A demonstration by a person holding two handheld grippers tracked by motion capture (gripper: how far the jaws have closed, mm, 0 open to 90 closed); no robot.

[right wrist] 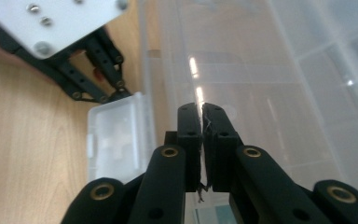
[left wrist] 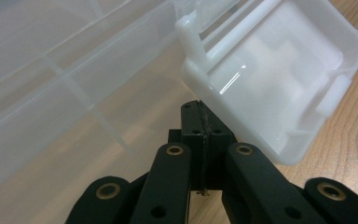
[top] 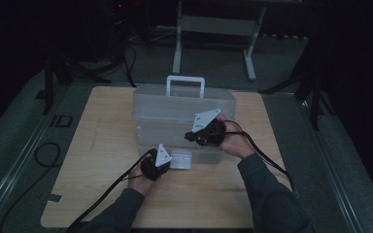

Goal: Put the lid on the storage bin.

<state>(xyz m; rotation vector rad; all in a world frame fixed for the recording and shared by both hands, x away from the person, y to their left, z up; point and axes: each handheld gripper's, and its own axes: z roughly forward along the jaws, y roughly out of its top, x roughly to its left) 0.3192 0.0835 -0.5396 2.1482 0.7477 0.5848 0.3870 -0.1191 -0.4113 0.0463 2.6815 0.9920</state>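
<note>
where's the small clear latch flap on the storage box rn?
In the high view the small latch flap lies open on the wooden table at the front of the clear storage box, just right of the left hand-held gripper, whose closed jaws reach its edge.

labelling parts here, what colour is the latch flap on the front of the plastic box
Translucent white, like the box itself. The latch flap shows best in the left gripper view.

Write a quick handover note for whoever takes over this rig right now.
Left hand-held gripper: jaws shut, empty, tips at the flipped-out front latch of the clear plastic organizer box.
Right hand-held gripper: jaws shut, empty, over the box's lid.
Box sits mid-table, white handle at the far side.
Done: latch appears released.
Left: lid still looks down; probably lift it next.
</note>
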